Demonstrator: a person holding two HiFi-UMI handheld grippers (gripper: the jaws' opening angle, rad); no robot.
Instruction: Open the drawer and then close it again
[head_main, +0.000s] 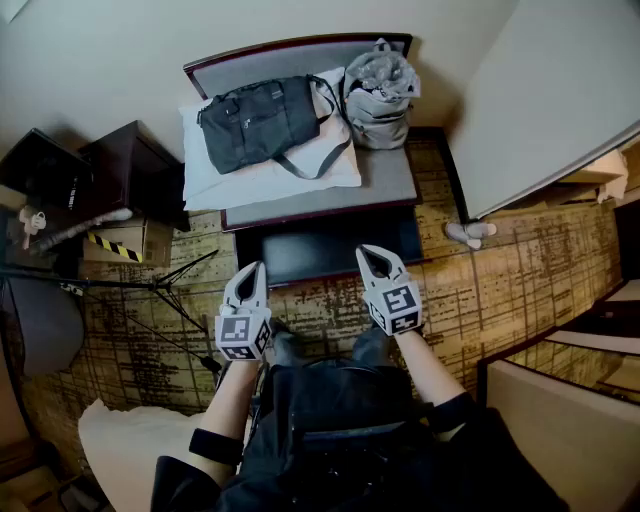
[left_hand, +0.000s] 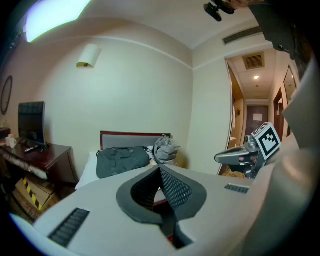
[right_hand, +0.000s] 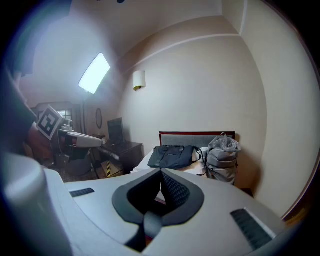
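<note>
A low bench (head_main: 390, 180) with a grey top stands against the wall ahead. Below its front edge is the dark drawer (head_main: 330, 245); I cannot tell whether it is pulled out. On the bench a black duffel bag (head_main: 262, 122) lies on a white pillow (head_main: 250, 180), with a grey backpack (head_main: 380, 95) beside it. My left gripper (head_main: 254, 268) and right gripper (head_main: 371, 251) hover side by side just short of the drawer, both shut and empty. The left gripper view shows its jaws (left_hand: 160, 169) pressed together; the right gripper view shows the same (right_hand: 161, 172).
A black tripod (head_main: 150, 285) spreads its legs on the patterned carpet at my left. Behind it are a dark wooden desk (head_main: 130, 170) and a cardboard box with striped tape (head_main: 115, 245). White cloth (head_main: 120, 440) lies near my left leg. A wall corner (head_main: 540, 100) juts in at right.
</note>
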